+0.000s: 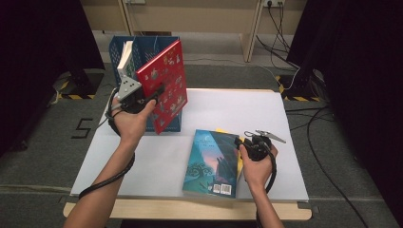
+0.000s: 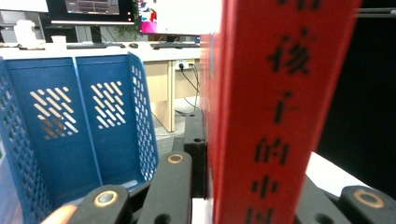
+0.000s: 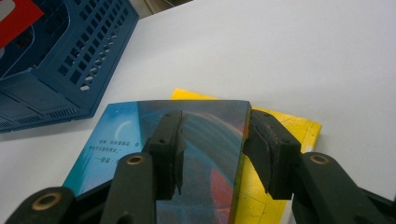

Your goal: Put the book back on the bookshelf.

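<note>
**Open table right and near; rack and books crowd the left and middle**

The blue file rack (image 1: 142, 61) stands at the far left corner of the white table (image 1: 266, 114), with the red book (image 1: 164, 85) tilted across its front, blocking entry from the right. A blue book (image 1: 211, 164) on a yellow book (image 3: 299, 135) takes the near middle. The far right and near left of the table lie bare and passable.

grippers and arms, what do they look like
Both the left gripper and the right gripper are black, with brass-coloured rivets at the joints of the fingers. Each carries a grey three-cornered plate and trails a black cable. The forearms are bare, with no sleeves visible.
</note>
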Available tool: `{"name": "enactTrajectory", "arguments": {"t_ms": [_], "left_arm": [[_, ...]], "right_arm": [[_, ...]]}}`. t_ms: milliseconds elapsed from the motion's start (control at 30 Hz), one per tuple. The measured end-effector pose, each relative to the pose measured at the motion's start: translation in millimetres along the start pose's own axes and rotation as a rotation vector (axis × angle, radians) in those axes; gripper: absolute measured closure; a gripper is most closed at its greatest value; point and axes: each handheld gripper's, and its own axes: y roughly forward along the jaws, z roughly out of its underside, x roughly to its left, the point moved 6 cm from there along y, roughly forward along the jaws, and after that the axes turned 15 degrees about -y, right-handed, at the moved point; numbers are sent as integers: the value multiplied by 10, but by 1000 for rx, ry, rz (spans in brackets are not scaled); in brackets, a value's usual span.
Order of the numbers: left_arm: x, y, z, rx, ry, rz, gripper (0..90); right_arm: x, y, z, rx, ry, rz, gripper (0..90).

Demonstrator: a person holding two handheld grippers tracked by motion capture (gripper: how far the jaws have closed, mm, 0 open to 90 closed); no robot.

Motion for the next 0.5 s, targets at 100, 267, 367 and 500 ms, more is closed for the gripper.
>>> {"name": "enactTrajectory", "arguments": {"t_ms": [100, 267, 367, 500], "left_arm": [[50, -4, -42, -5, 0, -12, 794], [140, -30, -114, -19, -2, -32, 794], [195, -42, -146, -27, -4, -45, 794], [269, -49, -171, -32, -6, -64, 794]], "right_arm": [[-4, -18, -10, -3, 14, 5, 565], [-15, -14, 0, -1, 5, 8, 566], [-6, -18, -6, -10, 4, 9, 565], [-1, -22, 5, -4, 10, 6, 566]]}}
